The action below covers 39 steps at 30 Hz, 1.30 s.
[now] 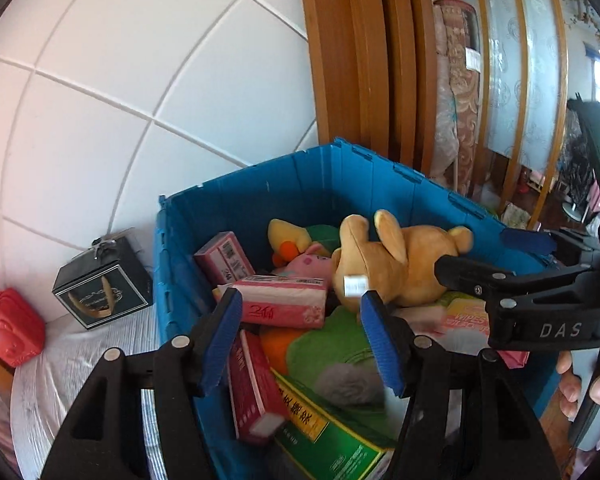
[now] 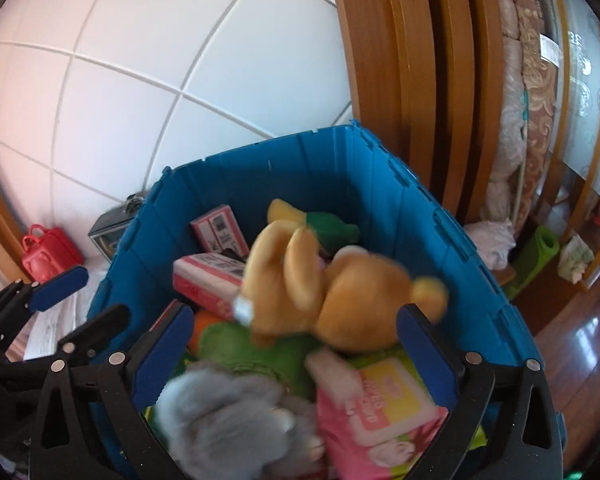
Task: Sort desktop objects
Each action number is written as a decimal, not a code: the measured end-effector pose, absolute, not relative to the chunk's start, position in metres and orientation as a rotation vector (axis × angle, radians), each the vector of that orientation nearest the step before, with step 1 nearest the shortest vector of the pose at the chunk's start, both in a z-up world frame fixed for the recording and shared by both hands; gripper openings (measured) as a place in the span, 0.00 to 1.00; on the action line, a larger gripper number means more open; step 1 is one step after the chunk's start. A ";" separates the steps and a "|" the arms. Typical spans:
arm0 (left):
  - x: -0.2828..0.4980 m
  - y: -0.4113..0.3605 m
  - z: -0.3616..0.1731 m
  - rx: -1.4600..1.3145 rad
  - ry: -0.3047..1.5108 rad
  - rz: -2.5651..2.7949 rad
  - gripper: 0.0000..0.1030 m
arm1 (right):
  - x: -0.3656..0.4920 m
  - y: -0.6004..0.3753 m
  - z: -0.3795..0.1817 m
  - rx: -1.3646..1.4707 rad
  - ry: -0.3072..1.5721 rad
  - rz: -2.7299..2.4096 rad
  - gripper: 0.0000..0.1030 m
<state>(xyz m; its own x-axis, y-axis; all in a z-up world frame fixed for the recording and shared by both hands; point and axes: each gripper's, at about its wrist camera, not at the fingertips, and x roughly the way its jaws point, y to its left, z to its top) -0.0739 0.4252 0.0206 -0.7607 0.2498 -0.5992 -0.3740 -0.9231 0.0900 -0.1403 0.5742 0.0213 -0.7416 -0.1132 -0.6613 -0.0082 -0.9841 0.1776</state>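
Hovering over a blue plastic crate (image 1: 236,204), left hand-held gripper (image 1: 300,340) and right hand-held gripper (image 2: 296,356) both open and empty, tan plush rabbit (image 2: 340,296) lying atop tissue packs (image 1: 284,304), wet wipes (image 2: 384,408), grey plush (image 2: 228,420), red bag (image 1: 8,328) beside the crate.

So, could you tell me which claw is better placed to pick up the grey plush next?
Probably the right claw: its jaws stand wide open directly over the grey plush. The left claw is narrower and sits over the pink and red boxes.
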 end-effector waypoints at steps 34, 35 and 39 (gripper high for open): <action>0.026 0.346 0.025 -0.708 0.142 2.869 0.87 | -0.025 0.500 0.049 0.789 0.090 -3.212 1.00; 0.027 0.347 0.025 -0.706 0.145 2.865 0.87 | -0.025 0.500 0.049 0.794 0.091 -3.212 1.00; 0.028 0.348 0.026 -0.699 0.145 2.859 0.87 | -0.025 0.500 0.048 0.799 0.088 -3.212 1.00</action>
